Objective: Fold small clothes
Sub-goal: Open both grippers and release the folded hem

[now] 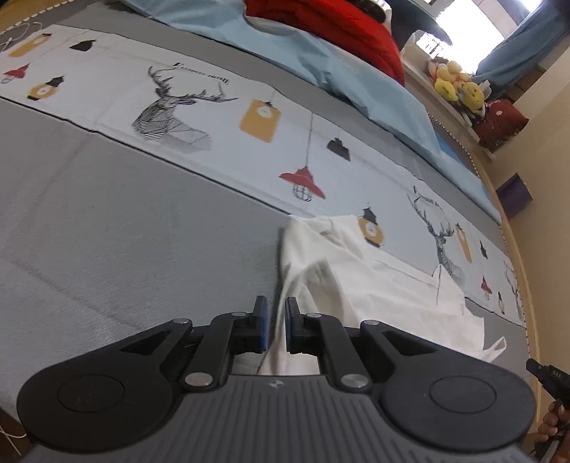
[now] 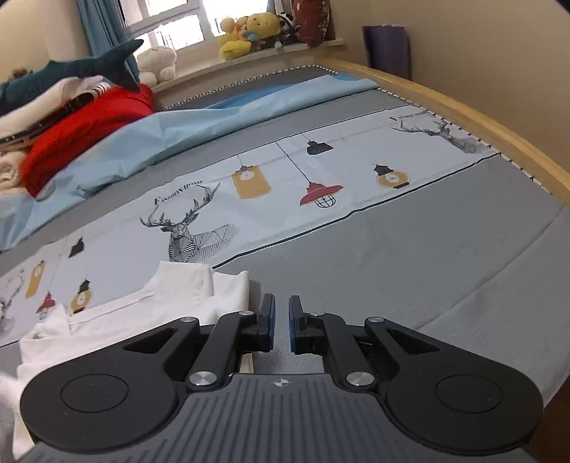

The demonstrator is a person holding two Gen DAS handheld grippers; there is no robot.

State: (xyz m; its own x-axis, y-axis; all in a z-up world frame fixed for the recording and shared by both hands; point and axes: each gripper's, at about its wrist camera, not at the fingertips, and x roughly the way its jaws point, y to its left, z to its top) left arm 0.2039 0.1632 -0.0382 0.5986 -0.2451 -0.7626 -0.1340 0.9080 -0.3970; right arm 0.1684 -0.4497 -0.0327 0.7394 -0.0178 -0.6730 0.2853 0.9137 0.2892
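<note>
Bedsheet (image 2: 392, 256) print reads "Fashion Home" (partly blurred) by each deer head. White garment (image 1: 374, 285) lies crumpled, long axis across the bed. Left gripper (image 1: 276, 322) pinches its edge; right gripper (image 2: 281, 324) nearly closed, empty beside it. Only right view shows the shark plush (image 2: 71, 71).

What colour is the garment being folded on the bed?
Plain white: the garment shows best in the right wrist view, lying on the patterned bed sheet.

Daylight from window (image 2: 171, 21); fisheye-warped edges, slight blur.
</note>
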